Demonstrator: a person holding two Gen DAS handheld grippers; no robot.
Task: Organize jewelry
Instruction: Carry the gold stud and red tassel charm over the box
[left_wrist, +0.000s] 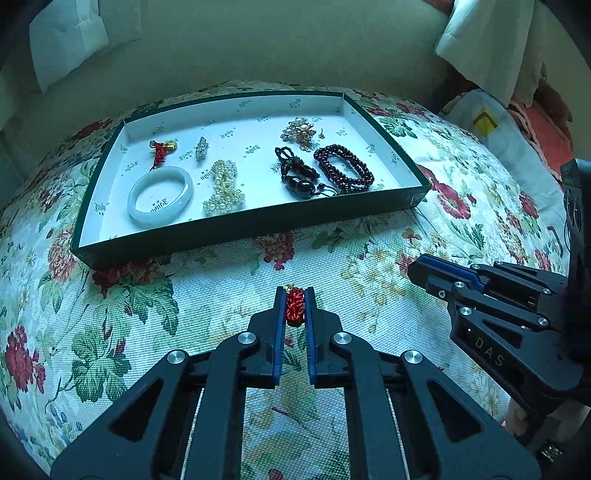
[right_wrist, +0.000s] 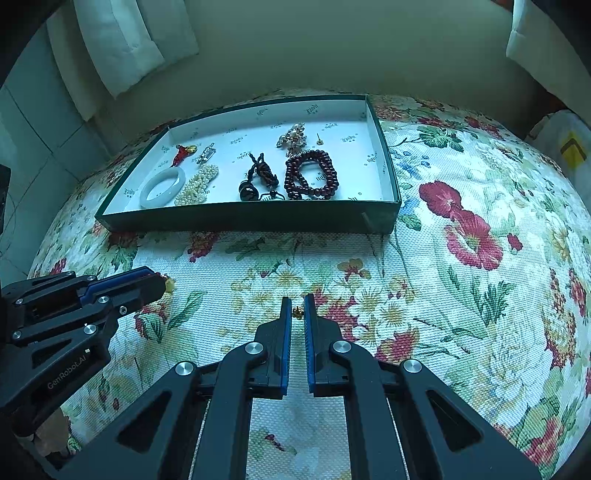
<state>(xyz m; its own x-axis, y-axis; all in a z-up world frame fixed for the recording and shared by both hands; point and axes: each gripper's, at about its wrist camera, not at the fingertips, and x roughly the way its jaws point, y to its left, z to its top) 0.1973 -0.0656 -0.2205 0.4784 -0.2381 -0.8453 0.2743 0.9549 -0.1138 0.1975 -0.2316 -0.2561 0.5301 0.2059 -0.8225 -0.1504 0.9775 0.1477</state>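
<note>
My left gripper (left_wrist: 295, 295) is shut on a red knotted cord charm (left_wrist: 295, 308) above the floral cloth, in front of the green tray (left_wrist: 236, 229). My right gripper (right_wrist: 297, 306) is shut on a small gold earring (right_wrist: 296, 313); it shows at the right of the left wrist view (left_wrist: 424, 273). The left gripper shows at the left of the right wrist view (right_wrist: 155, 284). The tray (right_wrist: 251, 218) holds a white jade bangle (left_wrist: 160, 199), a pearl piece (left_wrist: 223, 188), dark red beads (left_wrist: 343, 168), a black cord pendant (left_wrist: 299, 177), a crystal brooch (left_wrist: 299, 131) and a red and gold charm (left_wrist: 162, 147).
The floral cloth (right_wrist: 461, 295) covers a rounded table. White curtains (right_wrist: 125, 44) hang behind the tray. A white bag with a yellow mark (left_wrist: 487, 122) lies at the far right. A small stud (right_wrist: 317, 138) and a silver clip (left_wrist: 201, 147) lie in the tray.
</note>
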